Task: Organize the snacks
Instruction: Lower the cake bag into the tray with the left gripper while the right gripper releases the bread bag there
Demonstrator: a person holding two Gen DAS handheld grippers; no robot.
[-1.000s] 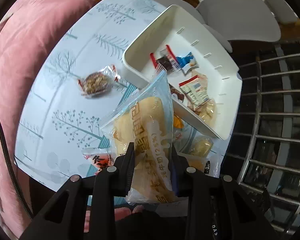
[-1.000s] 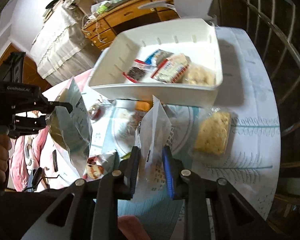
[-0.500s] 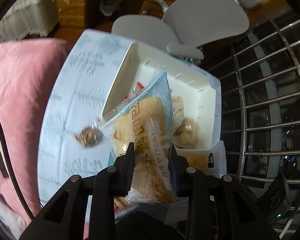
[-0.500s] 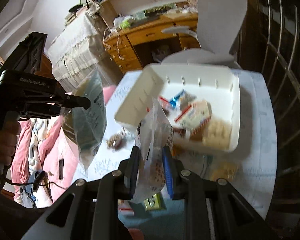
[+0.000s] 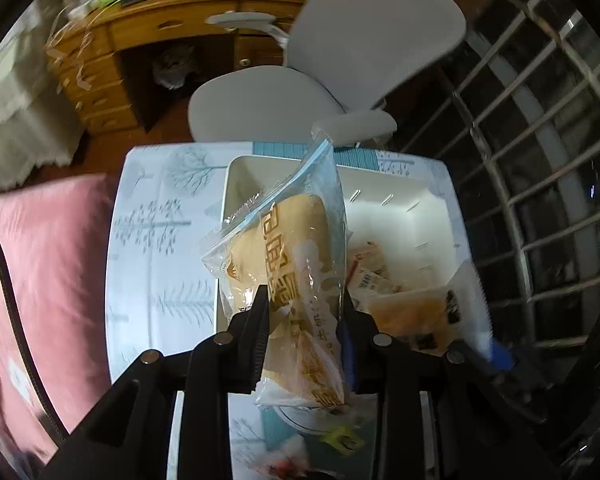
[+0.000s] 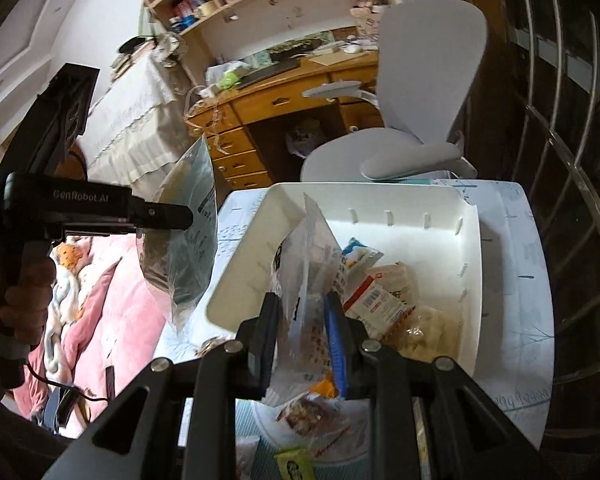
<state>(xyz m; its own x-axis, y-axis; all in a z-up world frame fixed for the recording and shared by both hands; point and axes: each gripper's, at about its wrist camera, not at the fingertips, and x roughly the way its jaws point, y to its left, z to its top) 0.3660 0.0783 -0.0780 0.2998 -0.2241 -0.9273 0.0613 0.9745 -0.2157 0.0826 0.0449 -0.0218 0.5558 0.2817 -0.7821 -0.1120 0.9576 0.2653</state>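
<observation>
Bread pack [image 5: 288, 264], gripped by L gripper [image 5: 302, 308]

From my left view the bread pack [image 5: 292, 280] hides the bin's [image 5: 432, 216] near-left contents. Desk [image 5: 172, 28] at upper left is blurred. Bottom-edge packets [image 6: 296, 464] cut off, unreadable.

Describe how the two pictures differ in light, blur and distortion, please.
Left wrist view: dim and warm, desk smeared by motion blur, bread packet in the left hand-held gripper fairly sharp. Right wrist view: brighter daylight, white bin glaring pale, shelves sharp. Both: fisheye bends the window bars, corners black.
</observation>
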